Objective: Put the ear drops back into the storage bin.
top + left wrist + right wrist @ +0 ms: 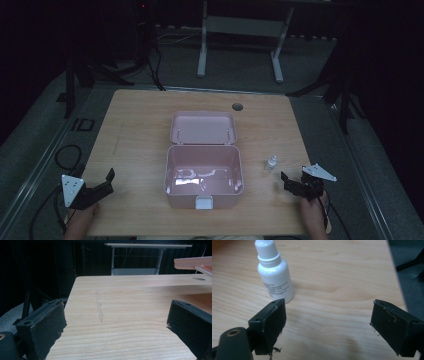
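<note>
Two open tongs, one small bottle beside a pink box

Two tongs are seen from the high view, one at each near corner of the wooden bench. The left tongs are held low in a hand at the left edge, jaws pointed toward the middle of the bench. The right tongs are held in a hand at the right edge, jaws aimed toward a small white dropper bottle that stands upright just ahead of them, apart from them. A pink box sits open at the centre, its lid laid back behind it; the bottle is placed near the box's right wall. Much of the room behind is lost in darkness.

From the left gripper view, the left tongs are shown released, jaws wide with bare bench between them. An edge of the pink lid is cut off at the upper right.

From the right gripper view, the right tongs are likewise released, nothing being gripped. The bottle stands just beyond the left jaw, its cap cropped at the top. Fine print is carried on its label, but it is too small to be read.
</note>
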Demonstrator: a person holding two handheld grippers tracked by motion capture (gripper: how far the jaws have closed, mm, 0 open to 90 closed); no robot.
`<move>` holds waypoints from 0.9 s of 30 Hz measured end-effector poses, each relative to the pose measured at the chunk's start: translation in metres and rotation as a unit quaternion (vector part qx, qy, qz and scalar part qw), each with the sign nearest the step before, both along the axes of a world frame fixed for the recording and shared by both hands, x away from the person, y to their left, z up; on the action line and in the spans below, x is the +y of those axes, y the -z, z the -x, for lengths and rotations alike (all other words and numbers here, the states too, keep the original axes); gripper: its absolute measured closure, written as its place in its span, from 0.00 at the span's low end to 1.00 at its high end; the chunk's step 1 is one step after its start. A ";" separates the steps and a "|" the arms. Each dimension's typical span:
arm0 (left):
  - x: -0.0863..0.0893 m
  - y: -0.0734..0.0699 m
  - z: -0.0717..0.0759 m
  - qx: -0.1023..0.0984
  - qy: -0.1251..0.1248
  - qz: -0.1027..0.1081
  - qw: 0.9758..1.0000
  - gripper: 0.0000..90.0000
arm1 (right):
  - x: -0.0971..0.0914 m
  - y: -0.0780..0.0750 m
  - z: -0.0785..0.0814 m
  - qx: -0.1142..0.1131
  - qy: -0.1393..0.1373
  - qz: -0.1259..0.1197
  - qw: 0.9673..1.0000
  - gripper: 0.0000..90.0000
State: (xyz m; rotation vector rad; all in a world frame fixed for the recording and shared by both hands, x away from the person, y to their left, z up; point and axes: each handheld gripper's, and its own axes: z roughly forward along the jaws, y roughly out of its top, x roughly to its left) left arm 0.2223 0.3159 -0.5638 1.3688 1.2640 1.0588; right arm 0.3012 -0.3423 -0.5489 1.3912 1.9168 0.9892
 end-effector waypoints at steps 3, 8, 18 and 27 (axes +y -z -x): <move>0.000 0.000 0.000 0.000 0.001 0.000 1.000 0.02 | 0.002 -0.004 -0.003 0.036 -0.015 -0.008 0.999 0.13; 0.000 0.000 0.000 0.000 0.002 0.002 1.000 0.02 | 0.007 -0.007 -0.005 0.066 -0.032 0.028 0.997 0.13; 0.000 0.000 0.000 0.000 0.003 0.002 1.000 0.02 | 0.011 -0.015 -0.004 0.124 -0.059 0.069 0.988 0.13; 0.000 0.000 0.000 0.001 0.004 0.003 1.000 0.02 | 0.008 -0.024 -0.006 0.229 -0.108 0.106 0.962 0.13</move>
